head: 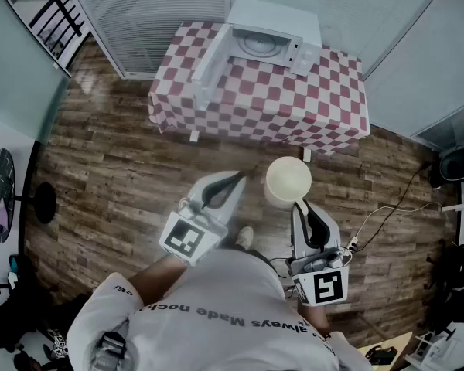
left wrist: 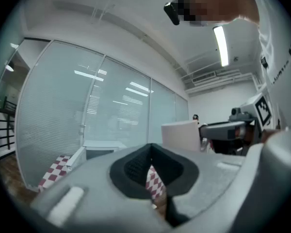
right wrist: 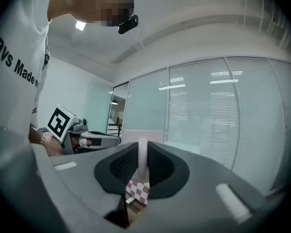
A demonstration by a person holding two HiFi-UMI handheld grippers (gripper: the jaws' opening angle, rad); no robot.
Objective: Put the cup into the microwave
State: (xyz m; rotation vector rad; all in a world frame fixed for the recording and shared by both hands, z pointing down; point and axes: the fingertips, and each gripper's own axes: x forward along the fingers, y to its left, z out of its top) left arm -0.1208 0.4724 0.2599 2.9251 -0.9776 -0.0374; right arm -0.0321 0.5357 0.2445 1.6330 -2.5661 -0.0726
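A white cup [head: 288,180] hangs over the wooden floor, short of the table. My right gripper [head: 298,206] is shut on its handle [right wrist: 142,155], which stands as a thin white strip between the jaws. The left gripper [head: 237,178] is shut on nothing, to the cup's left at about the same height. From the left gripper view the cup [left wrist: 180,136] appears to the right of the closed jaws. The white microwave [head: 267,41] sits on the far side of the red-checked table [head: 332,107]. Its door [head: 209,62] is swung open to the left, and the turntable shows inside.
Glass partition walls with blinds [head: 147,14] stand behind the table. Cables and a power strip [head: 354,244] lie on the floor at the right. A round stand base [head: 43,203] sits at the left. Wooden floor lies between me and the table.
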